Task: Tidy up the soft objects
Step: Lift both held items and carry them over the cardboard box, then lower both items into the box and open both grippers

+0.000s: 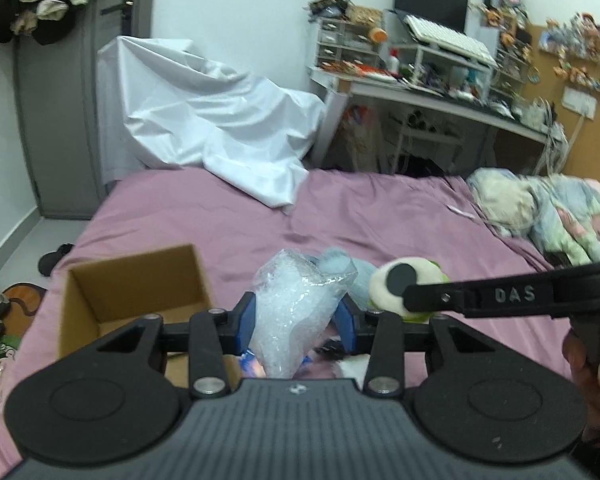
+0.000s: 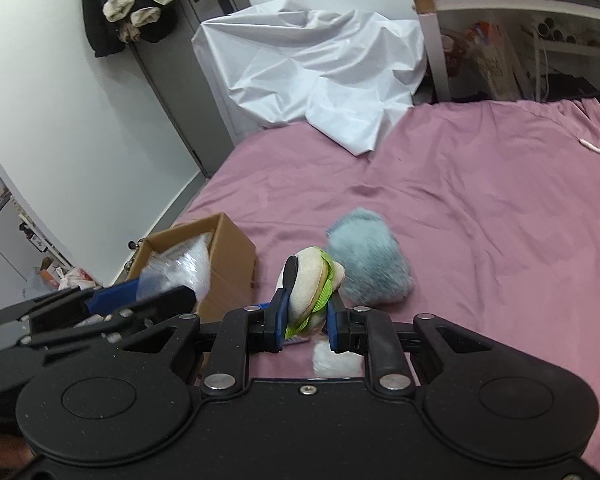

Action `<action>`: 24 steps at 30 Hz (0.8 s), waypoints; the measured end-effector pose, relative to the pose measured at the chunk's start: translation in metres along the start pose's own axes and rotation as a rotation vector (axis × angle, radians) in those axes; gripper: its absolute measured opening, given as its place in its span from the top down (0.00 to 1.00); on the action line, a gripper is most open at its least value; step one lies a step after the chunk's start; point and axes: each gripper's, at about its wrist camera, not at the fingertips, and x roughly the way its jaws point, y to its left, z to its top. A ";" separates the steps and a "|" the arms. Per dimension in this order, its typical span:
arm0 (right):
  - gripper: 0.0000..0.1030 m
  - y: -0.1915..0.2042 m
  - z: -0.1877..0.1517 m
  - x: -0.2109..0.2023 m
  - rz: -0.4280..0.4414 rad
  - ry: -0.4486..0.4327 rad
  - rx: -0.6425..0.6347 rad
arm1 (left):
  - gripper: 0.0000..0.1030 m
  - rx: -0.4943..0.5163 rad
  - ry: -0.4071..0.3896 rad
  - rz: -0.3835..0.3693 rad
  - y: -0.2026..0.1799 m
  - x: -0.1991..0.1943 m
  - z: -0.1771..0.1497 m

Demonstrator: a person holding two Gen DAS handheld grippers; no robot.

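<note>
Left tongs (image 1: 298, 320) pinch bubble wrap (image 1: 296, 304), right tongs (image 2: 306, 320) pinch panda toy (image 2: 310, 280); carry both over box (image 1: 136, 288) at ten o'clock, drop inside.

We are in a home bedroom: a bed (image 2: 480, 200) with a mauve sheet fills the middle, a cluttered desk (image 1: 420, 92) with a monitor (image 1: 432, 0) stands behind it, and a dark coat (image 2: 124, 4) hangs beside a grey door (image 1: 60, 112).
</note>
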 end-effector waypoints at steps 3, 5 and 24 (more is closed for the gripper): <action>0.81 0.007 0.003 0.003 0.009 -0.005 -0.014 | 0.60 -0.022 -0.019 0.033 0.017 -0.003 0.004; 0.81 0.013 0.006 0.005 0.014 -0.007 -0.024 | 0.60 -0.035 -0.025 0.056 0.030 -0.003 0.005; 0.81 0.070 0.034 0.060 0.060 0.037 -0.127 | 0.60 -0.164 0.026 0.170 0.138 0.047 -0.002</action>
